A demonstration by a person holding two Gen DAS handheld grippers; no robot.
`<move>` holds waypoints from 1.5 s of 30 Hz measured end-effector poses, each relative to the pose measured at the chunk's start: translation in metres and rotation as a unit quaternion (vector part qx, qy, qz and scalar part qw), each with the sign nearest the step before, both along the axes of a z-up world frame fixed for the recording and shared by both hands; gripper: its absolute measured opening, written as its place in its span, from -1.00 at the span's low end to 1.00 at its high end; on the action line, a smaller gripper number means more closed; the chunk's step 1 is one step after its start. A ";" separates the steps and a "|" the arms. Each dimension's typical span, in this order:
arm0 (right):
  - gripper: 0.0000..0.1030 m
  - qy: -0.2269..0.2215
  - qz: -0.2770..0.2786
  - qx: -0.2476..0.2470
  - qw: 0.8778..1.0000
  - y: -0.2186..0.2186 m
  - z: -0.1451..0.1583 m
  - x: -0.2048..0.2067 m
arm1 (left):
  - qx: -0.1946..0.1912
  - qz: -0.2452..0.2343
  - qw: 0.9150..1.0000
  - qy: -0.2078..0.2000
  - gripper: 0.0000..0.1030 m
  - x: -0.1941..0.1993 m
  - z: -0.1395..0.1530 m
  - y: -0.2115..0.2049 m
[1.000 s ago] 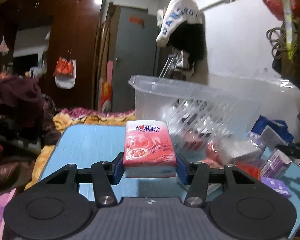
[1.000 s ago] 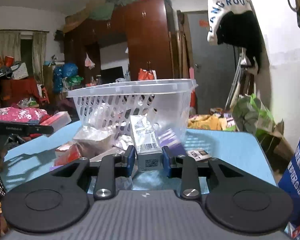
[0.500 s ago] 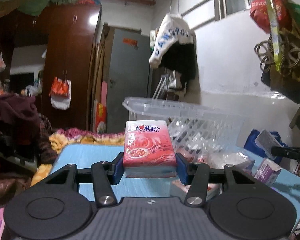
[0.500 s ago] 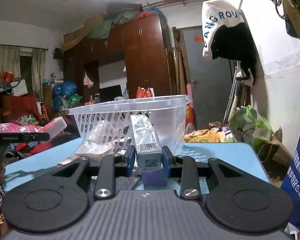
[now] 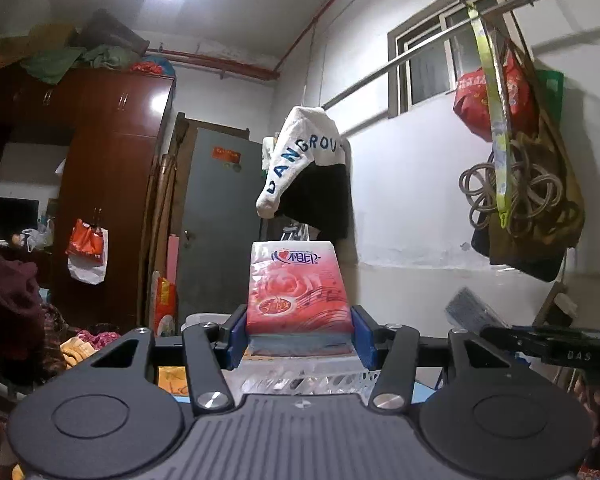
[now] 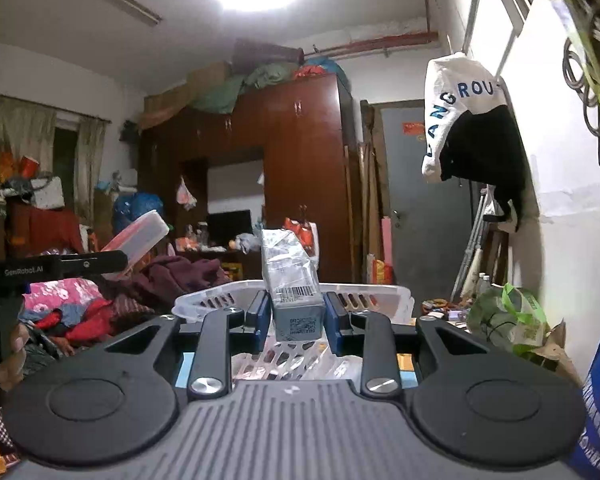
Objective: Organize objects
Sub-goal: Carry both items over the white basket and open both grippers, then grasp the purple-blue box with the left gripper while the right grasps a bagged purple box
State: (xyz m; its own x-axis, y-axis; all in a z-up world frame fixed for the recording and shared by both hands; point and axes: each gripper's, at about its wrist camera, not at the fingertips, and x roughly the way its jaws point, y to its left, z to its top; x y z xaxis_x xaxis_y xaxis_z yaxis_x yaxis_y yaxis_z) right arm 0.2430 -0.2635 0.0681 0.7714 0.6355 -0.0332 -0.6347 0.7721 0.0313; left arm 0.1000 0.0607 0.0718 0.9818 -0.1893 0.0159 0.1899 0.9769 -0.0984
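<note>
A: Left wrist view. My left gripper point(image 5: 299, 334) points level, blue pads pinching one red tissue pack point(image 5: 297, 287) by its sides, dead centre of the frame. Below it, a strip of white plastic basket point(image 5: 300, 376). At right edge, my other tool shows as a dark bar with a grey packet point(image 5: 470, 313) tilted up on it.

B: Right wrist view. My right gripper point(image 6: 296, 316) is also level, its jaws nearly together, clamped on that one grey foil packet point(image 6: 291, 280), barcode facing me, centre frame. The basket point(image 6: 220, 300) rim shows whole here, just beyond the packet. A sliver of blue tabletop point(image 6: 183, 368) lies under the linkage.

A: Only you see that?

B: Yes. At left middle I get your tool and the tissue pack point(image 6: 140, 238) edge-on, tilted. A hand point(image 6: 14, 354) shows at lower left.

A: Count: two grippers, two packs, one basket.
</note>
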 end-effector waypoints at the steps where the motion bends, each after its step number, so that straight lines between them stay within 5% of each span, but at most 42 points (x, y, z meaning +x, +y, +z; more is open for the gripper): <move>1: -0.37 0.003 -0.001 -0.003 1.000 0.002 0.001 0.003 | 0.007 0.001 1.000 0.003 0.09 0.003 0.002 -0.005; 4: -0.38 0.017 -0.004 -0.012 1.000 0.012 0.007 0.015 | 0.021 0.005 1.000 0.017 0.09 0.021 0.013 -0.011; 7: -0.38 0.042 -0.027 -0.046 0.998 0.034 0.021 0.047 | 0.014 0.014 0.997 0.076 0.09 0.066 0.028 -0.013; 14: -0.30 0.124 -0.051 -0.087 0.987 0.063 0.018 0.117 | -0.008 0.008 0.975 0.224 0.10 0.160 0.016 -0.016; 15: -0.21 0.123 -0.055 -0.089 0.987 0.064 0.017 0.118 | -0.014 0.005 0.973 0.232 0.17 0.166 0.012 -0.016; 17: 0.67 0.124 -0.058 -0.084 0.987 0.063 0.019 0.112 | -0.026 0.000 0.972 0.232 0.54 0.167 0.010 -0.013; 18: 0.86 0.125 -0.052 -0.079 0.988 0.061 0.022 0.107 | -0.024 0.001 0.974 0.226 0.67 0.162 0.011 -0.012; 21: 1.00 0.105 -0.023 -0.058 0.992 0.048 0.026 0.078 | -0.009 0.006 0.980 0.197 0.85 0.130 0.014 -0.011; 24: 1.00 0.097 -0.010 -0.024 0.995 0.023 0.009 0.037 | 0.006 0.006 0.987 0.160 1.00 0.079 0.007 -0.014; 30: 1.00 0.148 0.025 -0.037 0.988 -0.001 -0.067 -0.015 | -0.030 -0.004 0.982 0.186 1.00 0.009 -0.060 -0.010; 33: 0.92 0.155 0.028 -0.034 0.987 0.005 -0.082 -0.017 | -0.034 -0.017 0.983 0.178 1.00 -0.013 -0.081 -0.022; 36: 0.66 0.158 0.025 -0.054 0.986 0.022 -0.082 -0.007 | -0.007 -0.031 0.984 0.174 1.00 -0.022 -0.089 -0.046; 38: -0.07 0.162 0.019 -0.073 0.984 0.030 -0.085 -0.003 | 0.018 -0.048 0.983 0.175 1.00 -0.024 -0.093 -0.062; 39: -0.18 0.164 0.013 -0.076 0.983 0.030 -0.088 -0.003 | 0.031 -0.051 0.983 0.174 1.00 -0.022 -0.095 -0.071; 45: -0.18 0.151 -0.005 -0.049 0.987 -0.001 -0.092 -0.021 | 0.077 -0.041 0.983 0.162 0.94 -0.013 -0.101 -0.108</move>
